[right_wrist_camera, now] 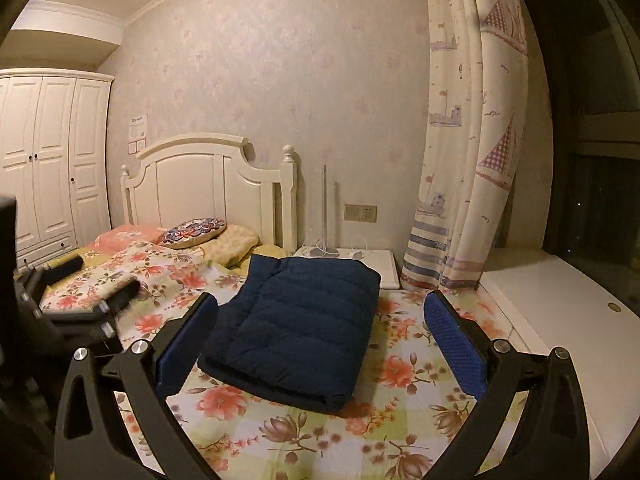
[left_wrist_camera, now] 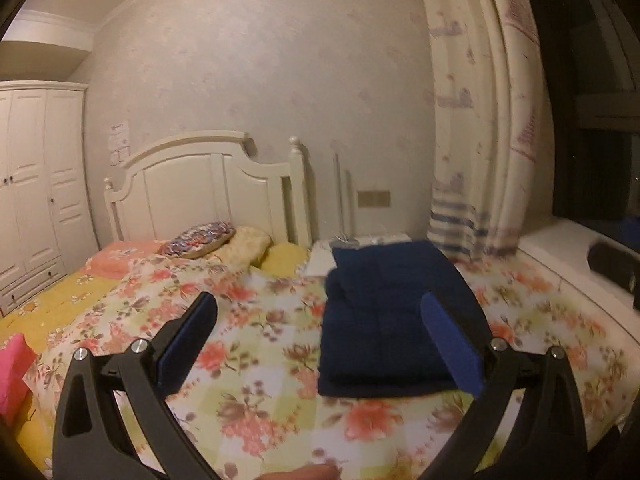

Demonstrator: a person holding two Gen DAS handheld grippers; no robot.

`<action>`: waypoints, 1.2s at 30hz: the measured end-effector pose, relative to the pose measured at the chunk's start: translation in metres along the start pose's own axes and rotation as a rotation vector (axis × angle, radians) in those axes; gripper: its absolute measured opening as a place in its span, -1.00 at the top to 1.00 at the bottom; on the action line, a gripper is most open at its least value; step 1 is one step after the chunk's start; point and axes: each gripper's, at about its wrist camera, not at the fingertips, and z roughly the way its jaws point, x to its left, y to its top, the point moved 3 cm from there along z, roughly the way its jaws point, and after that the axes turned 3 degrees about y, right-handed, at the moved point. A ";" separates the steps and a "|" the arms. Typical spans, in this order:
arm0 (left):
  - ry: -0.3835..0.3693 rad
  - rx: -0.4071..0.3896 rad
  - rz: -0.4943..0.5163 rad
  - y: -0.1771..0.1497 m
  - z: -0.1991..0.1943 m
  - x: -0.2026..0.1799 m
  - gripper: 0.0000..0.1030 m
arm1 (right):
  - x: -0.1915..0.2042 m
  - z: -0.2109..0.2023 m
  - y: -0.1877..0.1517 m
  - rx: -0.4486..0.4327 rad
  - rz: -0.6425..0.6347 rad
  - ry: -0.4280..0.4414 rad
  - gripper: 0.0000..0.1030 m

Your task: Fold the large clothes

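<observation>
The navy padded garment (right_wrist_camera: 292, 336) lies folded into a compact rectangle mid-frame on the floral bedspread (right_wrist_camera: 400, 420), so folding looks complete; the left gripper (left_wrist_camera: 320, 344) and right gripper (right_wrist_camera: 322, 344) are both spread, holding nothing.

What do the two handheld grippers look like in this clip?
Both match: the left gripper and right gripper have curved black arms with triangular cut-outs, round silver bolts at the joints, and textured blue pads on the fingers. No cables, markings or sleeves show.

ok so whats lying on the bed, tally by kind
folded navy garment: 1
pillows and cushions by the headboard: 4
pink item at the left edge: 1
total: 6
</observation>
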 end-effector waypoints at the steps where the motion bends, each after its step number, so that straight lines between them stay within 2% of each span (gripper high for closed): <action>1: -0.003 0.006 -0.002 -0.002 0.001 -0.001 -0.96 | 0.001 0.000 0.000 -0.001 0.000 0.005 -0.91; 9: 0.009 0.037 -0.063 -0.010 0.006 0.010 -0.96 | 0.003 0.012 -0.009 0.044 0.007 0.024 -0.91; 36: -0.005 0.042 -0.037 -0.013 0.004 0.005 -0.96 | 0.006 0.021 -0.022 0.086 0.023 0.052 -0.91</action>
